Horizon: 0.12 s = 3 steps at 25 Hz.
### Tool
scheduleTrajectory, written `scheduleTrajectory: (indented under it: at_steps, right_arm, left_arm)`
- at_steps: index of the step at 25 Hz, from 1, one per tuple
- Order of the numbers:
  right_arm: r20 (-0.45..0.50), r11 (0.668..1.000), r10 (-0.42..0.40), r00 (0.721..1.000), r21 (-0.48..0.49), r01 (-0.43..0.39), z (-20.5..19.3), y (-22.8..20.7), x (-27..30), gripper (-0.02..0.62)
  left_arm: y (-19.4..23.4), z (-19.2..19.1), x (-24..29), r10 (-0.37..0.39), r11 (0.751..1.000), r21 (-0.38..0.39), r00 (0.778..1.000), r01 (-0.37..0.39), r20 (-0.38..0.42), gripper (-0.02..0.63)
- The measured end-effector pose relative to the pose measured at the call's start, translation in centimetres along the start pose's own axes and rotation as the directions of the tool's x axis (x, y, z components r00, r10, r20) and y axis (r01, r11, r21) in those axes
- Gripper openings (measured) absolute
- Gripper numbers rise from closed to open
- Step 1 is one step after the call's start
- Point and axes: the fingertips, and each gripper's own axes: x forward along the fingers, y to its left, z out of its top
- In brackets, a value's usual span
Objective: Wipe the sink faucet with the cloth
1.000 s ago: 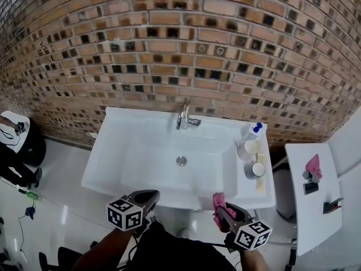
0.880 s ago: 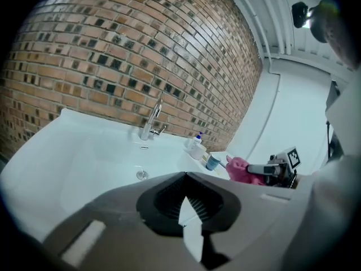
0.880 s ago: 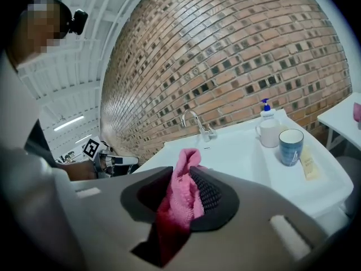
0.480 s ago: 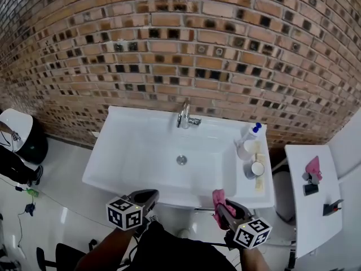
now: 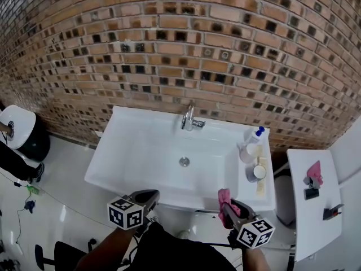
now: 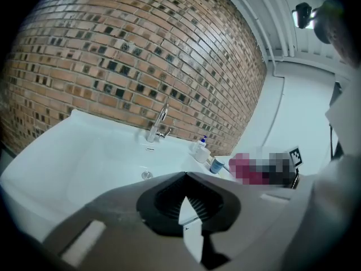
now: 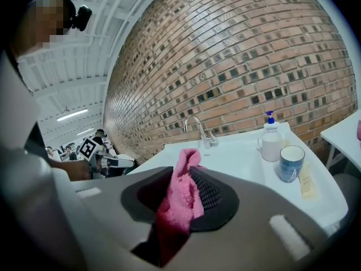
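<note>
The chrome faucet [image 5: 190, 119] stands at the back rim of the white sink [image 5: 121, 168], also seen as faucet [image 7: 199, 130] and faucet [image 6: 157, 123]. My right gripper [image 5: 228, 206] hovers just off the sink's front right corner, shut on a pink cloth [image 5: 224, 198]. In the right gripper view the cloth [image 7: 184, 197] hangs bunched between the jaws of the right gripper [image 7: 180, 201]. My left gripper [image 5: 149, 196] is held before the sink's front edge, shut with nothing in it; the left gripper [image 6: 183, 201] points toward the basin. Both are well short of the faucet.
A soap bottle [image 5: 251, 142], a blue cup [image 5: 255, 173] and a yellow tube [image 5: 261, 180] stand on the sink's right ledge. A white side table [image 5: 307, 208] at the right carries another pink cloth [image 5: 313, 171]. A black bin [image 5: 20, 137] sits on the floor at the left.
The head view has shifted a little, so the sink sits slightly more to the right. Both grippers keep their places before the sink, the cloth still in the right one.
</note>
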Motion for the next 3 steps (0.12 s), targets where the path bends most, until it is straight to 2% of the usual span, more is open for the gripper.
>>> scheduleTrajectory:
  at_steps: [3]
  right_arm:
    - [-0.006,1.000,-0.003,1.000,-0.001,0.003,-0.17,-0.10,0.03,0.095]
  left_arm:
    - [0.19,-0.30,-0.04,-0.001,1.000,-0.004,1.000,0.001,-0.003,0.003]
